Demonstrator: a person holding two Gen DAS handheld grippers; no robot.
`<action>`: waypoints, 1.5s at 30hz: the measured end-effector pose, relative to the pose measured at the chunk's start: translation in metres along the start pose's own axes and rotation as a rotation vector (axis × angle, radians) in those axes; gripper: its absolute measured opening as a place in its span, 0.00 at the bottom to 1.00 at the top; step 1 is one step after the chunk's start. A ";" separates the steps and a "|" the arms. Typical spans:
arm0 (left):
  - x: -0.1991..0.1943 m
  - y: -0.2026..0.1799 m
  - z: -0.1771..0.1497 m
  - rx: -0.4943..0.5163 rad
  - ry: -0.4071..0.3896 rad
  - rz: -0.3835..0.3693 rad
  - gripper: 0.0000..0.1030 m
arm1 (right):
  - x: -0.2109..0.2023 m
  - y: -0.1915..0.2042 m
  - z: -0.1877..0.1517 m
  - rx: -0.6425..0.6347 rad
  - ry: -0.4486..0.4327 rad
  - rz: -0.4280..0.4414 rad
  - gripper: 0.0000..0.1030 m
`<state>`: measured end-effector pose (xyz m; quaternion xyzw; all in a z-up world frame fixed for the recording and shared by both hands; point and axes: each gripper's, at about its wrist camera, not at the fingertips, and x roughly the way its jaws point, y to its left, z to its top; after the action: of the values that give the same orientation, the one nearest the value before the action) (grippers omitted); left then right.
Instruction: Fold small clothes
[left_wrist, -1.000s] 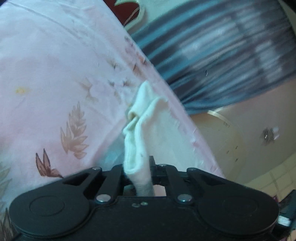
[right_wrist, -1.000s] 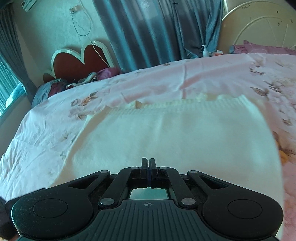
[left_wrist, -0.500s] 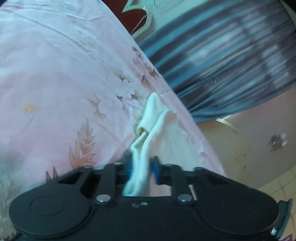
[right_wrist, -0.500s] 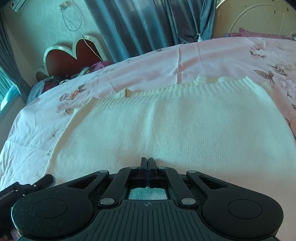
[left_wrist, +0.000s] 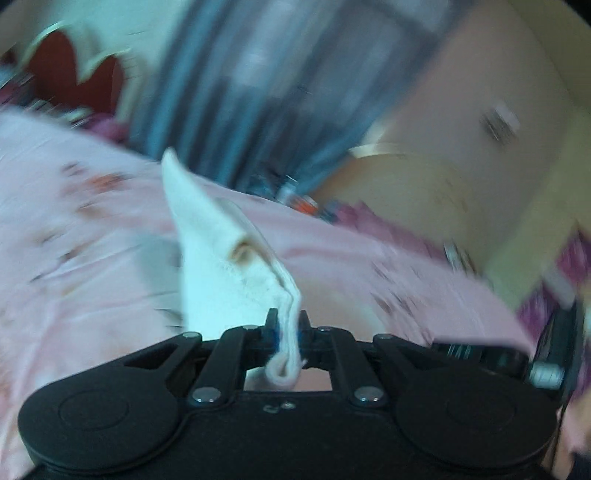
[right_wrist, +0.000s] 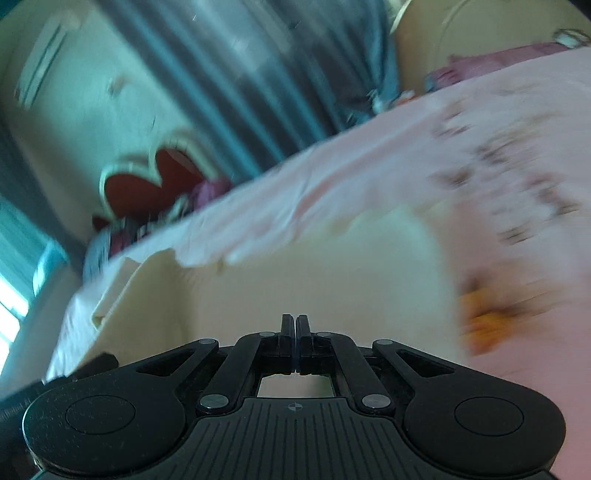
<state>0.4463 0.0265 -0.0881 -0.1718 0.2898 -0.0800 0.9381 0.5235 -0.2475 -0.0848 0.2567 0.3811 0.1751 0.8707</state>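
A cream knit sweater (right_wrist: 295, 284) lies on the pink floral bedsheet (right_wrist: 369, 173) in the right wrist view, blurred. My right gripper (right_wrist: 296, 332) is shut, fingers pressed together, low over the sweater's near edge; I cannot tell if any cloth is pinched. In the left wrist view my left gripper (left_wrist: 287, 326) is shut on a bunched corner of the sweater (left_wrist: 221, 266), which rises in a peaked fold above the sheet (left_wrist: 92, 258).
A red heart-shaped headboard (right_wrist: 147, 184) and piled clothes stand at the bed's far end. Blue-grey curtains (right_wrist: 258, 74) hang behind. A round cream panel (left_wrist: 424, 192) and small bottles (left_wrist: 303, 199) lie beyond the bed. Part of the other gripper (left_wrist: 554, 350) shows at the right edge.
Both grippers have swung sharply and both views are now blurred. The left gripper has carried its sweater corner along and levelled out. The right view has tilted, the sweater sliding lower in frame.
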 end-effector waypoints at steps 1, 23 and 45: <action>0.006 -0.019 -0.002 0.039 0.019 -0.008 0.07 | -0.015 -0.014 0.006 0.025 -0.018 -0.005 0.00; 0.053 0.035 0.000 -0.108 0.174 0.019 0.43 | -0.012 -0.060 0.002 0.125 0.152 0.176 0.38; 0.086 0.061 -0.010 0.005 0.218 -0.121 0.25 | 0.031 -0.026 -0.007 0.091 0.183 0.056 0.21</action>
<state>0.5138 0.0585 -0.1628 -0.1770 0.3792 -0.1555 0.8948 0.5414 -0.2506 -0.1215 0.2894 0.4594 0.2045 0.8145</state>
